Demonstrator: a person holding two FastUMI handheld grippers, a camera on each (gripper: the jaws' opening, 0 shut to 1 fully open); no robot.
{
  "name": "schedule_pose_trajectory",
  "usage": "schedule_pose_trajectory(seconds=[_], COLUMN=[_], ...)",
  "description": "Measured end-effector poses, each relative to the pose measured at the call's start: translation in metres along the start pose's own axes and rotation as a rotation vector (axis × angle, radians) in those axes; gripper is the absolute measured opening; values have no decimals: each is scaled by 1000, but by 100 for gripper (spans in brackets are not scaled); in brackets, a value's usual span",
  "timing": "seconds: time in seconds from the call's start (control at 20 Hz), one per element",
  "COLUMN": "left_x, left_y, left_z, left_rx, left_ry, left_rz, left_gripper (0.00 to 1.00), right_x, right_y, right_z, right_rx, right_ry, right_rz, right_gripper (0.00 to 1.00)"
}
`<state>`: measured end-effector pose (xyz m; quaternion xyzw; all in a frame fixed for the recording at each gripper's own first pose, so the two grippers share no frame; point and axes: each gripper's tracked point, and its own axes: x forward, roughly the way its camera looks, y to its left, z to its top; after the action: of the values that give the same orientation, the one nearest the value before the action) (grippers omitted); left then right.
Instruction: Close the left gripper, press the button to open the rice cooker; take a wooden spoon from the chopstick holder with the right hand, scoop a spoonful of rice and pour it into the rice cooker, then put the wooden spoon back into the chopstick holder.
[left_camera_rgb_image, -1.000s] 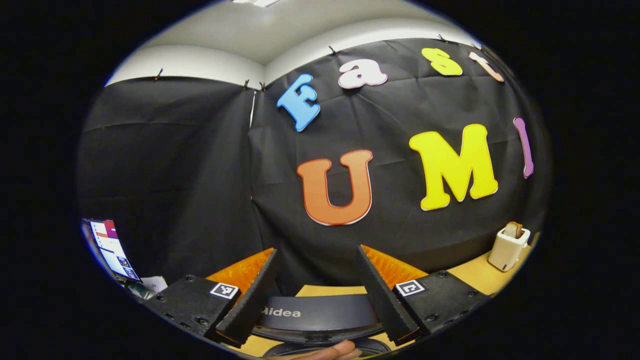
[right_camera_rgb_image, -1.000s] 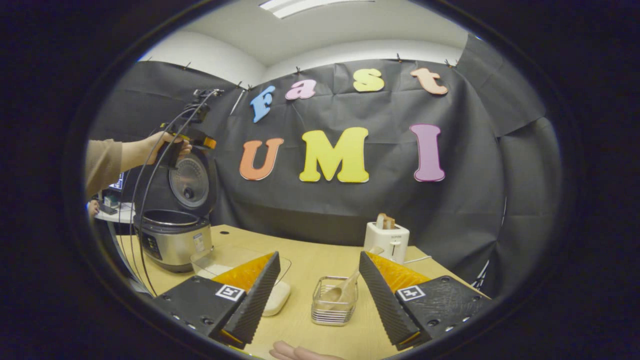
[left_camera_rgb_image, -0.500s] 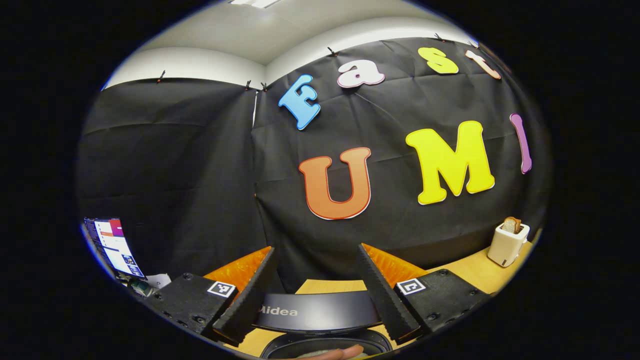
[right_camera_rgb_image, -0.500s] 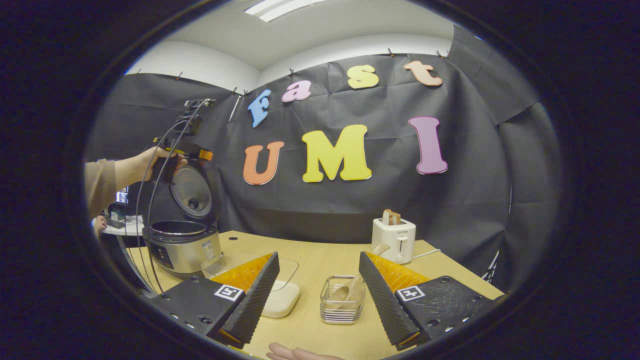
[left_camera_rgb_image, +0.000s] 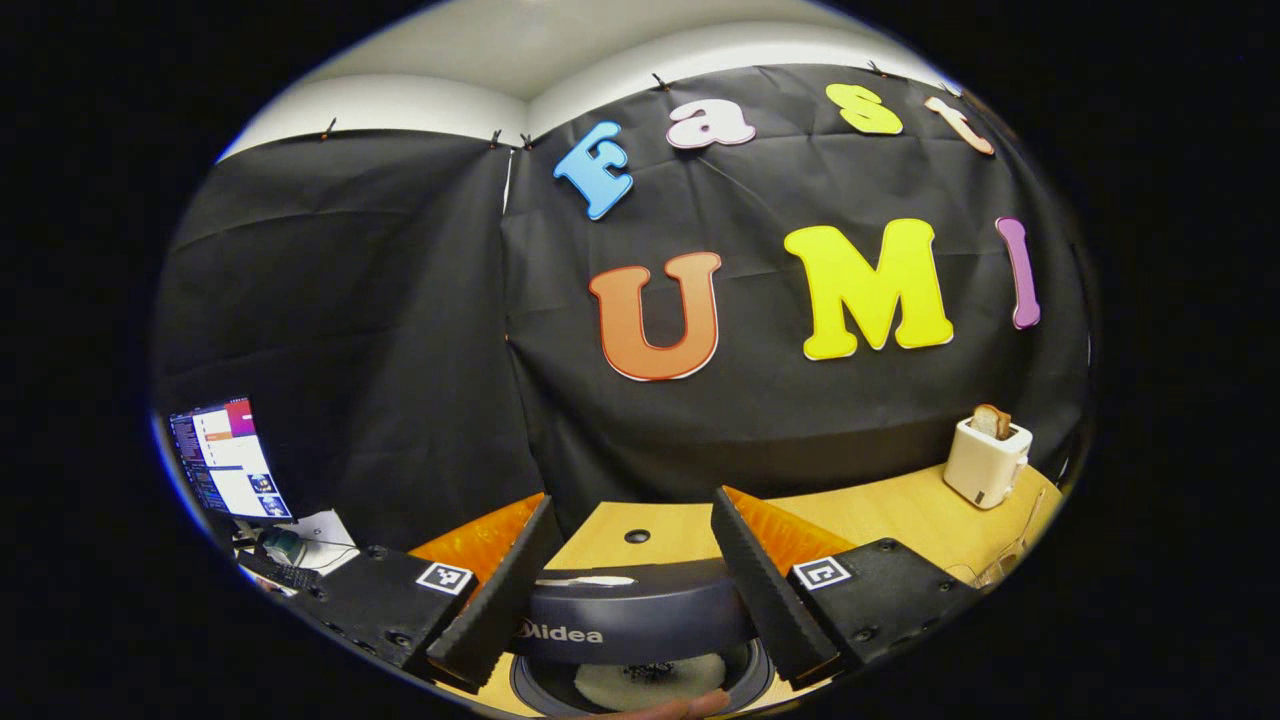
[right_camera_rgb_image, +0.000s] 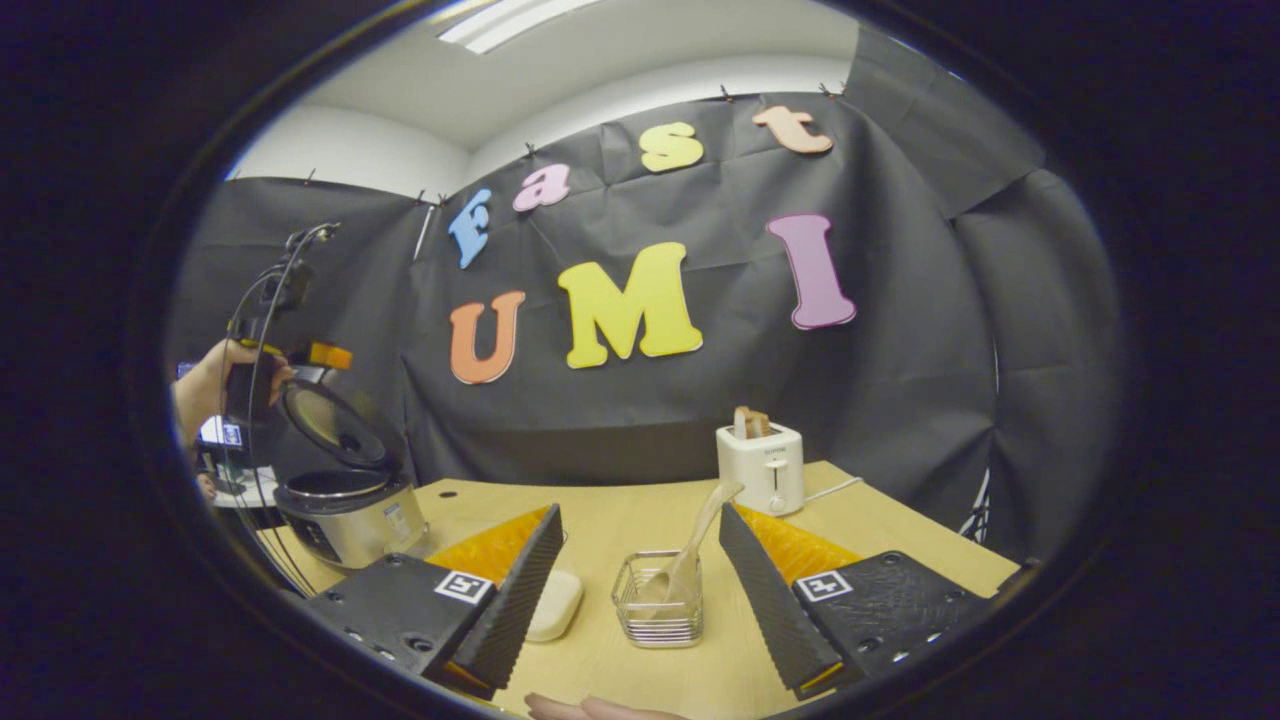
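Right claw (right_camera_rgb_image: 636, 600) is hanging spread, lining up on the wooden spoon (right_camera_rgb_image: 690, 545) dead ahead, handle leaning up-right from the chopstick holder (right_camera_rgb_image: 658, 612) (rice cooker (right_camera_rgb_image: 345, 505) already open).

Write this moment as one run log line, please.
rice cooker: lid up | left gripper: open, above lid | right gripper: open, before chopstick holder | wooden spoon: in holder

Wooden table (right_camera_rgb_image: 640, 520): rice cooker (right_camera_rgb_image: 345, 512); chopstick holder (right_camera_rgb_image: 658, 610); toaster (right_camera_rgb_image: 760, 465).

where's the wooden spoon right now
In the right gripper view, the wooden spoon stands tilted in the wire chopstick holder on the table, ahead of the open right gripper.
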<state>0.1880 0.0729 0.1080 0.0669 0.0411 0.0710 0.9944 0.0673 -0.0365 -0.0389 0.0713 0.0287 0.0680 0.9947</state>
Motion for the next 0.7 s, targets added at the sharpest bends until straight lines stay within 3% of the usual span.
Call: schedule_pose_trajectory(seconds=[0.05,0.1,0.15,0.3,0.35,0.45,0.5,0.55,0.7], left_x=[-6,-11,-17,-31,-34,-42,-44,-47,-52], left_y=[-2,-4,-5,-12,-13,-16,-17,-19,-21], left_z=[-7,-14,-23,-46,-53,-69,-78,-87,-104], left_rx=[-8,-16,-26,-46,-52,-58,-73,-88,-82], left_ry=[10,20,27,19,15,24,36,48,55], left_rz=[-16,-30,-42,-60,-62,-70,-76,-80,-80], left_gripper=[100,99,99,98,98,98,98,98,98], right_x=[0,0,1,-3,-4,-7,-8,-8,-9], right_y=[-1,-2,-4,-3,-3,-2,0,1,2], right_z=[-1,-1,-1,5,6,9,10,11,12], right_rx=[20,34,40,11,-6,-37,-45,-46,-34], right_ry=[2,4,9,-4,-13,-28,-36,-43,-52], right_rz=[9,13,10,-2,-9,-23,-23,-24,-23], right_gripper=[96,92,96,96,91,96,92,96,96])
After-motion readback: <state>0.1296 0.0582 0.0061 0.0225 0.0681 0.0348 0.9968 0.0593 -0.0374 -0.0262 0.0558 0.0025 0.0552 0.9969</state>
